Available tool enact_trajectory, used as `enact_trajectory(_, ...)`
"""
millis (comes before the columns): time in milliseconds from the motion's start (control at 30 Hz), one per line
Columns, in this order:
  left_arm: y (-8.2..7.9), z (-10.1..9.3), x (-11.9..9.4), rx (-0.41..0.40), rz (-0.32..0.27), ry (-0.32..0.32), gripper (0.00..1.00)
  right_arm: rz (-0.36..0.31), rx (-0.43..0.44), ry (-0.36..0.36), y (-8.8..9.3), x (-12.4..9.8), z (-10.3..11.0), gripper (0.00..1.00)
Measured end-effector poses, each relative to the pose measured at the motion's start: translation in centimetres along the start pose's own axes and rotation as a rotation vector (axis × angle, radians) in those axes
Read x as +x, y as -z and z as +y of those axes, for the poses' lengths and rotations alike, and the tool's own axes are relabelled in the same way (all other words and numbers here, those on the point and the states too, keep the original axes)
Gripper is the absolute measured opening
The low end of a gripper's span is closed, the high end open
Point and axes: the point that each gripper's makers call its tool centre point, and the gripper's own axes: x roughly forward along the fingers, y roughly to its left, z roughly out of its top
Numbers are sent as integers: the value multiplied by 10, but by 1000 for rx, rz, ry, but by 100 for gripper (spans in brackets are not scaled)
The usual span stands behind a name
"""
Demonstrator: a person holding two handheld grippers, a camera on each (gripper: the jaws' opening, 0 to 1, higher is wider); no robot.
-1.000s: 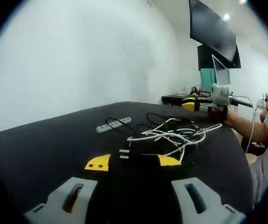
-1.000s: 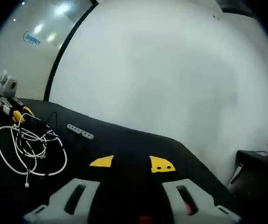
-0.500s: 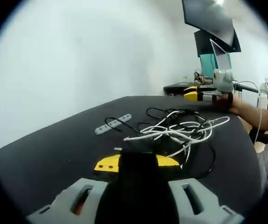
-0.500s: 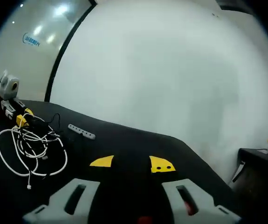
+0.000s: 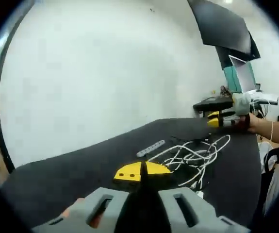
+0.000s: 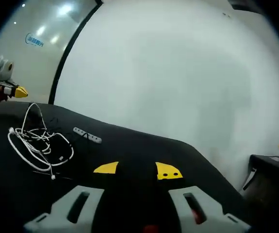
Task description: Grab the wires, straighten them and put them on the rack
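From my left gripper (image 5: 140,177), the wires (image 5: 193,158) lie ahead and to the right on the surface (image 5: 71,170), with the rack (image 5: 150,147) just left of them. From my right gripper (image 6: 135,168), the wires (image 6: 38,144) lie ahead-left, with the rack (image 6: 87,135) just right of them and the left gripper (image 6: 8,88) above and beyond the tangle.

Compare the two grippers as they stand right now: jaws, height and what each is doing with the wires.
The left gripper has its yellow tips together, while the right gripper has its tips spread apart. In the right gripper view, the left gripper is raised above the black table with a white wire rising toward it; the right gripper stays low and wire-free. Both have yellow tips on grey jaws.
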Motion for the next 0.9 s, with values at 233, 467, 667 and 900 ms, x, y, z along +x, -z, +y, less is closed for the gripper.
enact_trajectory(233,12,-16,-7,0,15,31,21,-1,-4,-22,0,1,5,25)
enact_trajectory(467,66,-28,27,117,233,159,60,9,-13,-27,1,0,5,25)
enact_trajectory(667,62,-35,46,308,156,239,46,7,-9,-29,1,0,5,25)
enact_trajectory(900,66,-54,49,359,403,307,28,1,-19,-58,-1,-2,14,25)
